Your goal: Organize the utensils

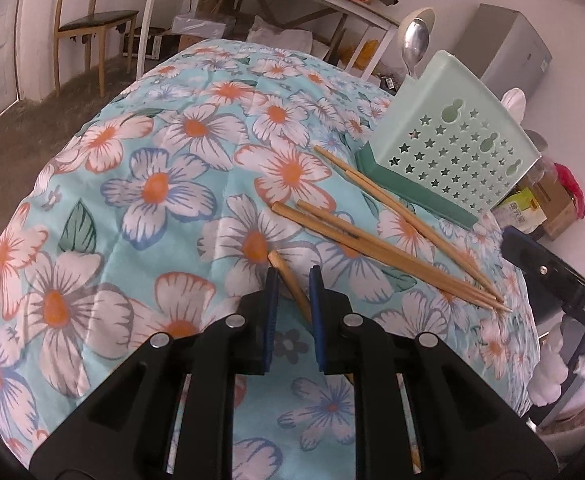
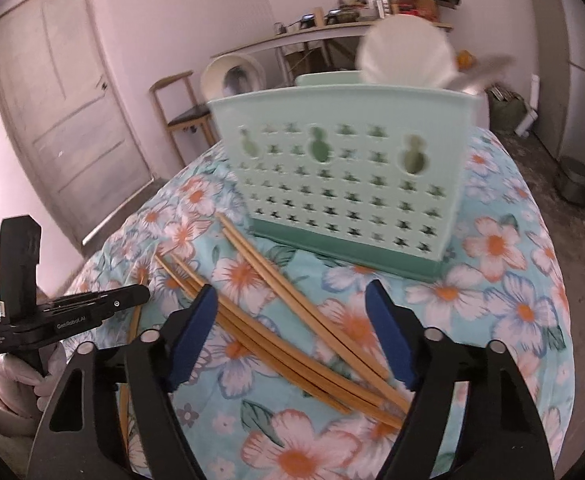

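My left gripper (image 1: 294, 276) has its jaws drawn narrow around a single chopstick (image 1: 288, 280), which runs between the blue pads (image 1: 270, 300) at a slant, its blunt end poking out ahead and to the left, its other end passing back under the jaws. I cannot tell whether the pads are actually pressing the wood or only flanking it.

My right gripper (image 2: 292, 320) hangs with its jaws spread wide and nothing in them. Directly beneath it lie the loose chopsticks (image 2: 292, 344), a fan of four or so on the flowered cloth (image 2: 512, 280) over the tabletop, their tips converging toward the right jaw and their blunt ends splaying away toward the far left. Their long axis runs diagonally across my opening rather than square to it, so I judge I would have to turn the wrist to close across one stick and not rake several.

Beyond the sticks, just past their far ends, stands the pale green utensil holder (image 2: 344, 184), upright on its darker base, with a metal spoon (image 1: 414, 46) and pale ladle heads (image 2: 406, 50) already rising from it. The right side is nearer both the pile and the holder; the left is off to the side, well apart from the holder.
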### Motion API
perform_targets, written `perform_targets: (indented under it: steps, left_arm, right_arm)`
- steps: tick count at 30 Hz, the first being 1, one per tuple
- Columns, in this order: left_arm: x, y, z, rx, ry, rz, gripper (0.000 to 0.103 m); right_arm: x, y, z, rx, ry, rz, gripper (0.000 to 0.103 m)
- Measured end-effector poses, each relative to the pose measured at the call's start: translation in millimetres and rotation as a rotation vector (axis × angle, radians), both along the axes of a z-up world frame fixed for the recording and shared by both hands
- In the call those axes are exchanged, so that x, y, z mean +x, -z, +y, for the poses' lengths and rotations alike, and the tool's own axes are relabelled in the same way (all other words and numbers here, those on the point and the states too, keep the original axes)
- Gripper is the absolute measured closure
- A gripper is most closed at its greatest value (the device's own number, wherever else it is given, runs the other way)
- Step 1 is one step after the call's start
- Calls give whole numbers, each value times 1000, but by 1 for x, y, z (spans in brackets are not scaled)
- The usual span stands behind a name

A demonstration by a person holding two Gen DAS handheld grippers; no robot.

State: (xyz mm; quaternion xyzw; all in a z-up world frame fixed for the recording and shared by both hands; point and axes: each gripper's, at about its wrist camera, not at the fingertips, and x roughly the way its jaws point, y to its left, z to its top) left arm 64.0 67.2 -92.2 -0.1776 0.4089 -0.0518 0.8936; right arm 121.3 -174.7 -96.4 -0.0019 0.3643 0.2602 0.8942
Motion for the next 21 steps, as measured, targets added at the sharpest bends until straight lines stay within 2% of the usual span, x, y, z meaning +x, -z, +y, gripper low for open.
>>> perform_targets:
  steps: [5, 11, 13, 21]
  left_arm:
    - [-4, 4, 3, -12, 17, -32, 88]
    - [-10, 4, 10, -29, 11, -70, 88]
    - [-11, 3, 13, -23, 1, -82, 88]
    - [-9, 10, 26, -89, -12, -88, 88]
  right_arm:
    - [11, 0, 34, -86, -66, -13, 48]
    - [22, 0, 70, -145, -150, -22, 61]
    - [25, 1, 80, -161, -169, -22, 64]
    - [27, 1, 122, -220, -307, -19, 73]
